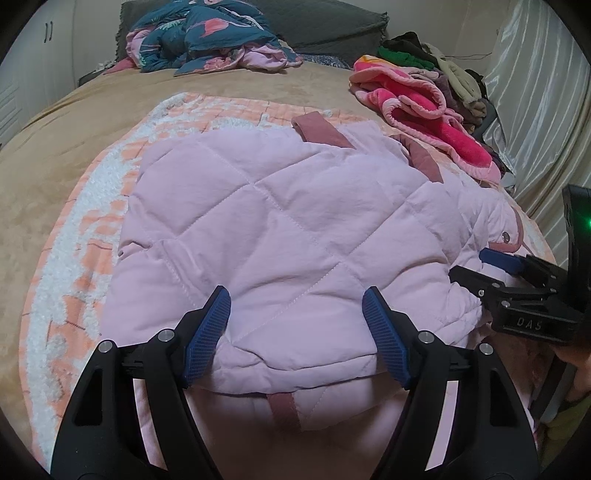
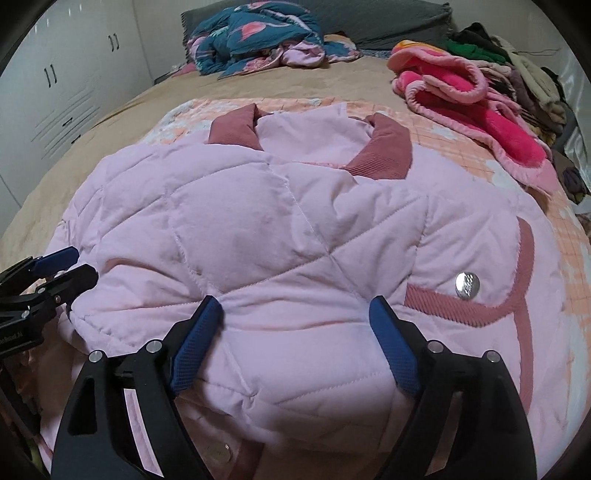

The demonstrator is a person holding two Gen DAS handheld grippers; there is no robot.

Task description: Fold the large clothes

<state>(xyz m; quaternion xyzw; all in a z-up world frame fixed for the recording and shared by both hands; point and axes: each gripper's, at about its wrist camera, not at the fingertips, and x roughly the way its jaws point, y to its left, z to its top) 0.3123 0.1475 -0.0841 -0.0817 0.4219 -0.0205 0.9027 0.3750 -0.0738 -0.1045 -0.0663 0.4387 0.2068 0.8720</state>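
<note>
Pink quilted jacket [image 1: 280,236] lies part-folded on the bed [image 1: 66,155]; our left claw [image 1: 295,332] and right claw [image 2: 295,332] gape over its near edge, further folds seemingly remaining.

A bedroom in a home: a wide bed [image 2: 110,122] under a tan cover, a grey pillow [image 2: 369,18] at its far end, white wardrobe doors [image 2: 55,88] on the left, and a heap of clothes [image 1: 443,74] far right beside a pale curtain [image 1: 535,110].
</note>
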